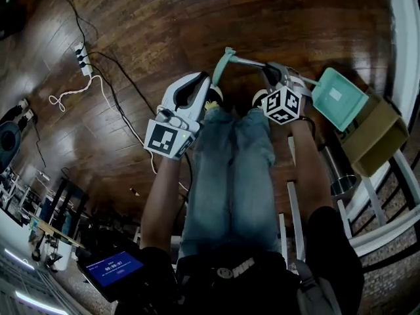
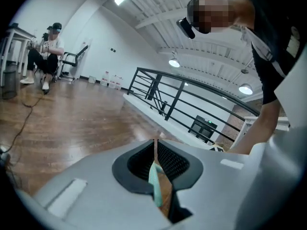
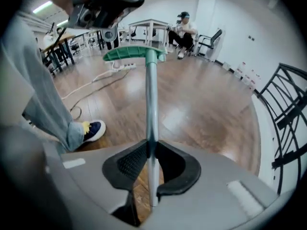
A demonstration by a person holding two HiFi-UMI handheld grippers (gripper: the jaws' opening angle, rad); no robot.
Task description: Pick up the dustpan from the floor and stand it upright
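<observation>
Dustpan [image 1: 338, 98] hangs crosswise above the floor [image 1: 164, 18], pan end out to the right. It's light plastic on a stiff, slick metal pole [image 3: 151, 95]. The right tool [image 3: 151, 152] is clamped tight on that pole. The left tool [image 2: 156, 169] pinches what looks like the green grip [image 2: 154, 181]. The pole hold should steer it upright.

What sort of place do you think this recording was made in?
Probably an indoor lab or workshop hall: a wooden floor, a black railing, and white tables with a seated person beyond.
</observation>
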